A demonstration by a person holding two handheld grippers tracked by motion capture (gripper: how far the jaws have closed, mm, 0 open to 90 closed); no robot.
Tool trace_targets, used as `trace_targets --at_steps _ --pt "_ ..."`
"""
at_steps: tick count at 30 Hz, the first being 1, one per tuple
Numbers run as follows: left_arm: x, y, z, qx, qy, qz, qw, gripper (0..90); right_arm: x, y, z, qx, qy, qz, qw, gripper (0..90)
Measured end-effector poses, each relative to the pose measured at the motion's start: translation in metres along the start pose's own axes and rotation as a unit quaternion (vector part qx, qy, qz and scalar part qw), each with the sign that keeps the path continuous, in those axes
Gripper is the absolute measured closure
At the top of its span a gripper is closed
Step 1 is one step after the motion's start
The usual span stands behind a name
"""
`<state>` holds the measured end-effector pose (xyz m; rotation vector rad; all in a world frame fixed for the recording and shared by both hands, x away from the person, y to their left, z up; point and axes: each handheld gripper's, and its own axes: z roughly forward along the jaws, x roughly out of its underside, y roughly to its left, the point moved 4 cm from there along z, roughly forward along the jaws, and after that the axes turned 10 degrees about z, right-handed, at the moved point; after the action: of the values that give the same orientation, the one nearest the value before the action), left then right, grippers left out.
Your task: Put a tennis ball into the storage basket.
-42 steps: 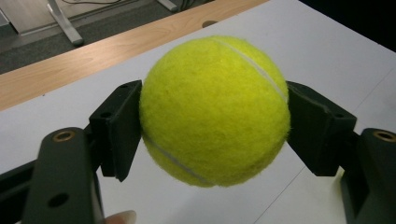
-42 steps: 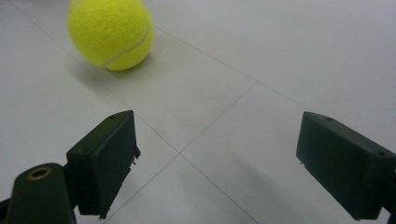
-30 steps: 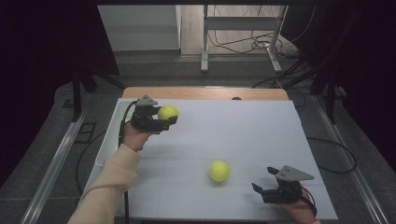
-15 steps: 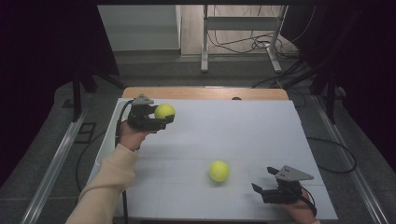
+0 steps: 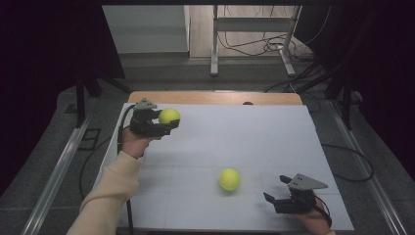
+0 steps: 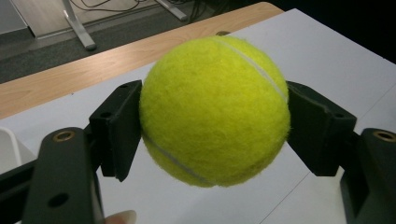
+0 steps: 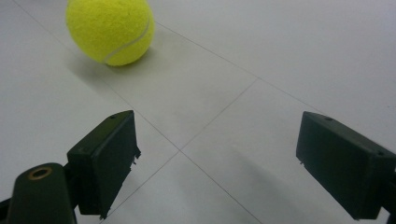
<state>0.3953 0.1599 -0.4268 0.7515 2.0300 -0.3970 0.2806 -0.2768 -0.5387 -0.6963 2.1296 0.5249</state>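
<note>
The held ball [image 6: 212, 109] is fuzzy yellow felt, matt, with a smooth pale seam curving across it. The second ball [image 7: 109, 29] shows the same napped felt and seam. The left claw [image 6: 212, 140] has matt black plastic jaws with brass-looking inserts in the screw holes; the right claw [image 7: 229, 163] looks alike, its pads slightly chipped at the edges. The surface [image 5: 244, 142] is smooth matt white sheet with thin scored lines, over a bare wood edge [image 5: 210, 97]. The sleeve [image 5: 110, 191] is soft cream cloth.
</note>
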Motion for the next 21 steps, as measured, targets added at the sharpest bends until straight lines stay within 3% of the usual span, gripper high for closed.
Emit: trace_targets --at_steps 21 --pt "0.0038 0.0049 -0.006 -0.004 -0.003 -0.007 1.0 26.4 0.0005 -0.0005 0.0006 0.002 0.005 0.0 1.0 13.1"
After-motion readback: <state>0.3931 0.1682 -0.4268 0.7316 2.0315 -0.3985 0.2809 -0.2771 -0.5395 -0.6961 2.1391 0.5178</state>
